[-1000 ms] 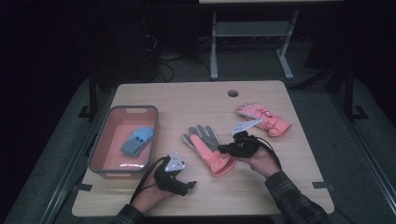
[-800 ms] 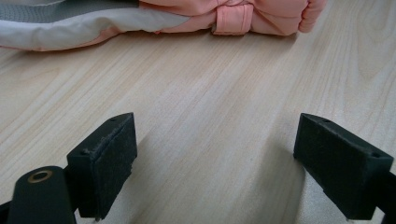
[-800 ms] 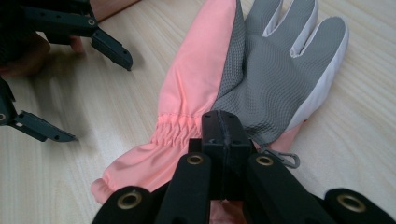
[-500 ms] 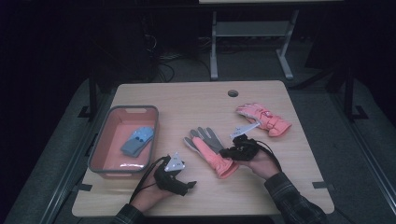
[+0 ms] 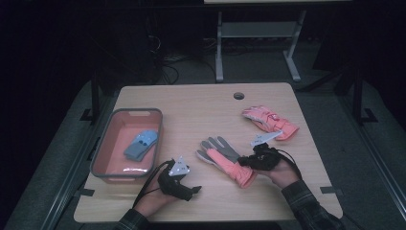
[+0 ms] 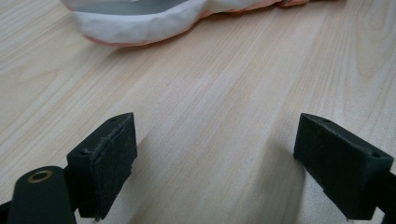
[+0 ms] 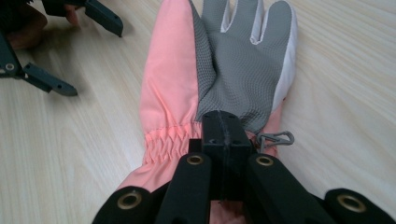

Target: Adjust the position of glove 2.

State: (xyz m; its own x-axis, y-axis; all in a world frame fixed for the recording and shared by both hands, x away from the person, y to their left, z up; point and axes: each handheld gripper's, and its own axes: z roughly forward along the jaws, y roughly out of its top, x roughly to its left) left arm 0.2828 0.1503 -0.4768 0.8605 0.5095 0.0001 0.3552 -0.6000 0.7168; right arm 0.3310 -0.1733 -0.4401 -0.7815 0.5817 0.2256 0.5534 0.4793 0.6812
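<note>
Right gripper (image 7: 223,135), jaws closed together, rests above the cuff of the pink-and-grey padded fabric glove (image 5: 225,160) near the table's (image 5: 201,103) front edge. Left gripper (image 6: 229,163) idle, jaws apart. Advice: reopen, pinch cuff fabric firmly before lifting.

The high view looked forward and down from above the person's side over the whole table (image 5: 201,100). Each gripper view sat low and close above the wood, and all three shared the pink-and-grey glove (image 5: 225,160) (image 7: 219,70) (image 6: 140,21).
</note>
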